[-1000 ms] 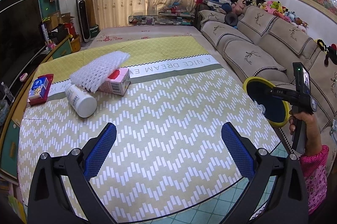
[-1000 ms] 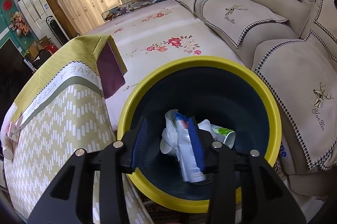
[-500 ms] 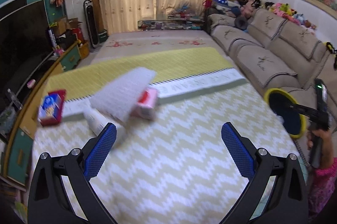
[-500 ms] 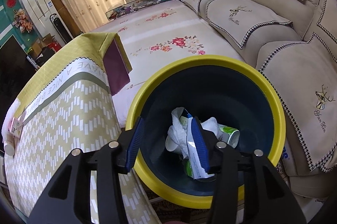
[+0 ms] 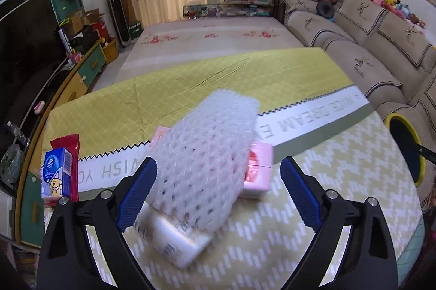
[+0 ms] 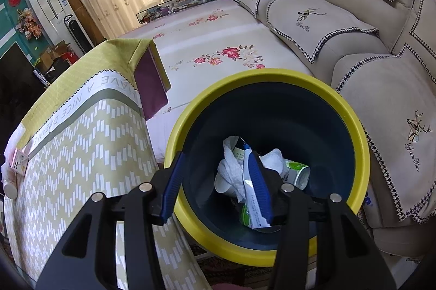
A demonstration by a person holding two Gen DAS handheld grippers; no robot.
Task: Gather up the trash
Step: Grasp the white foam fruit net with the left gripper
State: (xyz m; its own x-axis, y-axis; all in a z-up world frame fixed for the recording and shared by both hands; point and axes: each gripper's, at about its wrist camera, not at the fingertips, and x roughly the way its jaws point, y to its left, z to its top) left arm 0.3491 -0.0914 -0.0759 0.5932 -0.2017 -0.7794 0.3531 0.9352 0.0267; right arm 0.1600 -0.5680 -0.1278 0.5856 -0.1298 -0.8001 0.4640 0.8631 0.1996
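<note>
The soft, light foam net [image 5: 207,159], judged easily crushed, is best pinched mid-body by the closing, not yet touching left gripper [image 5: 218,192].

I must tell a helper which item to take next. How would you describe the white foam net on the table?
On the yellow tablecloth, find the small pile near the printed white band. The foam net lies on top, leaning over a pink box and a white bottle. Only it is a soft white mesh full of holes.
</note>
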